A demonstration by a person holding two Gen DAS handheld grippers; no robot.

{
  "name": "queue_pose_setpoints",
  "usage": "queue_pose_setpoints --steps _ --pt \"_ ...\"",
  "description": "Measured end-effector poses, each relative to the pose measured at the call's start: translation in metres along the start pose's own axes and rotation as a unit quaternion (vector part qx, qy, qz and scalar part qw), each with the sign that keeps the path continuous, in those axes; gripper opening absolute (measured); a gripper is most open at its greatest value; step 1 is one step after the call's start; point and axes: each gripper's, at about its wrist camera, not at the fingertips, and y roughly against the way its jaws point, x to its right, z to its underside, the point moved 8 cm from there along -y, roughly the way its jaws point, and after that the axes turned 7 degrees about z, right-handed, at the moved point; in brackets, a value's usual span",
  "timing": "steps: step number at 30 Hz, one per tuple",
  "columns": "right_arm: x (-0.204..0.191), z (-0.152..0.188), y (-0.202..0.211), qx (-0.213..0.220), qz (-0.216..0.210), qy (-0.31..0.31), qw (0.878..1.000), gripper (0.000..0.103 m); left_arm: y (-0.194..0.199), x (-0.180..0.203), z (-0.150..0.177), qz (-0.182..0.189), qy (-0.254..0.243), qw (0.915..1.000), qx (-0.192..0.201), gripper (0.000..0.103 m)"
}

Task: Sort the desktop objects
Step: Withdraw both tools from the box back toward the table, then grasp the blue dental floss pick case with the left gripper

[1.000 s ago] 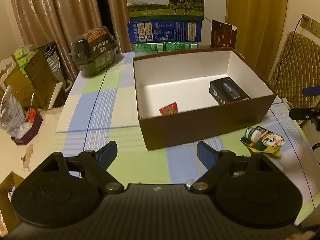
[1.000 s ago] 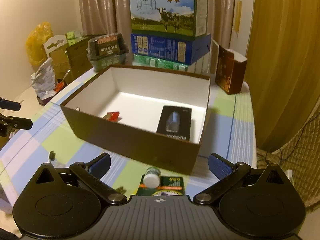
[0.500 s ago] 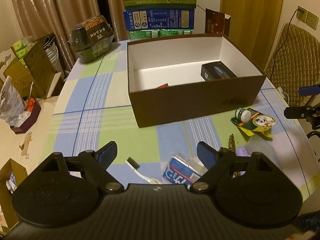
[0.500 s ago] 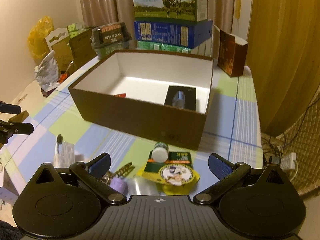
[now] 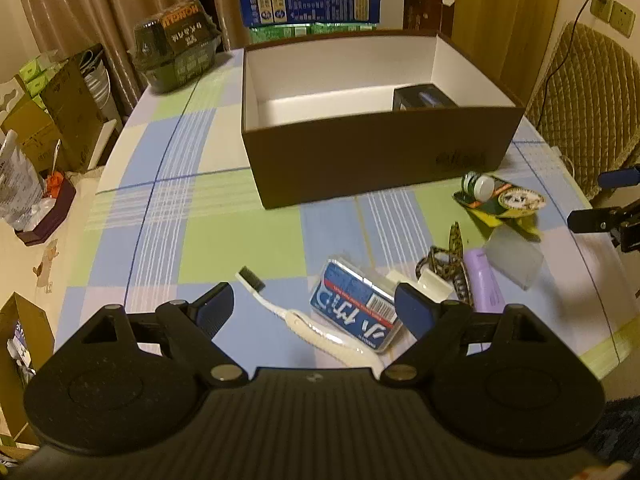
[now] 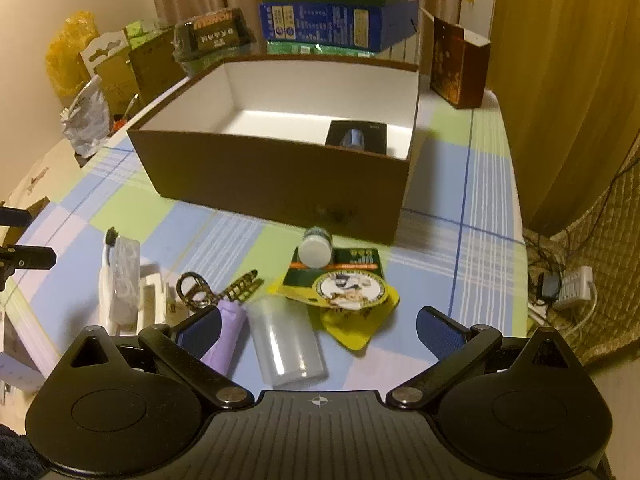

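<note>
A: Both grippers have pulled back and dipped, and the clutter in front of the brown box (image 5: 380, 160) has slid into view.

B: Right. A second ago the left view showed mostly the box; now the white toothbrush (image 5: 316, 328) and the blue-and-red packet (image 5: 356, 312) lie right below the left gripper (image 5: 310, 306).

A: Jaws there?

B: Wide apart, nothing between them. Same for the right gripper (image 6: 318, 324): spread, empty, hanging over the clear plastic case (image 6: 286, 346) and the purple tube (image 6: 224, 336).

A: Anything sorted yet?

B: One dark boxed item (image 6: 356, 138) sits inside, at the right end. The small bottle (image 6: 316, 246), yellow-green packet (image 6: 348, 292) and patterned hair clip (image 6: 218, 290) lie loose on the checked tablecloth (image 6: 460, 216).

A: So this looks like lining up the next pick.
</note>
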Motion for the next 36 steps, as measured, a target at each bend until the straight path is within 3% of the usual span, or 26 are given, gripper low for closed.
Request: queue_pose_setpoints --steps 20,36 --pt "-0.004 0.023 -0.016 -0.040 0.009 -0.012 0.999 0.101 -0.041 0.008 0.031 0.028 -0.030 0.9976 -0.055 0.087" --pt "0.015 0.047 -0.025 -0.071 0.040 -0.069 0.994 0.101 -0.087 0.017 0.029 0.077 -0.117 0.9876 -0.070 0.094"
